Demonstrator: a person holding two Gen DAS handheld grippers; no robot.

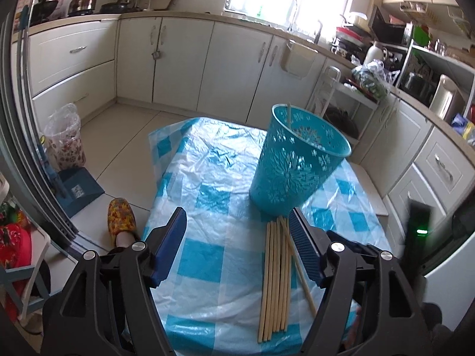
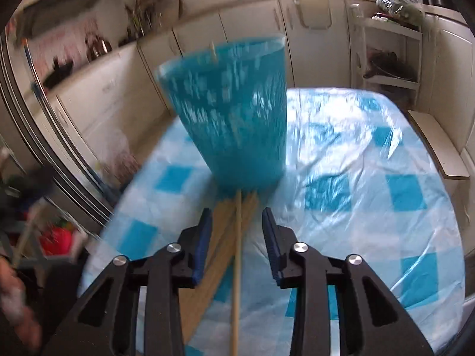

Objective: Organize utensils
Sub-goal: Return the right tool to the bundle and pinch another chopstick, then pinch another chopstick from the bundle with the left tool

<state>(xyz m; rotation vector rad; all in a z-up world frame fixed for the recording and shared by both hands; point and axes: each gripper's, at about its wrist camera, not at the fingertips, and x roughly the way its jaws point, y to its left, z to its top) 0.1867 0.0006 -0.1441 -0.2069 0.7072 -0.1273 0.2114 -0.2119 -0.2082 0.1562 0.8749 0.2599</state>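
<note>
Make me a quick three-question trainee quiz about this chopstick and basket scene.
1. True or false: the basket lies tipped over on the table.
2. Where is the bundle of chopsticks? A) inside the basket B) on the cloth just in front of the basket C) on the floor
3. Fill in: one single stick already stands inside the ____.

Key
1. False: it stands upright.
2. B. In the left wrist view they lie beside the right finger of the open left gripper; in the right wrist view they run between the parted fingers of the right gripper, no pad pressing them.
3. basket
</note>
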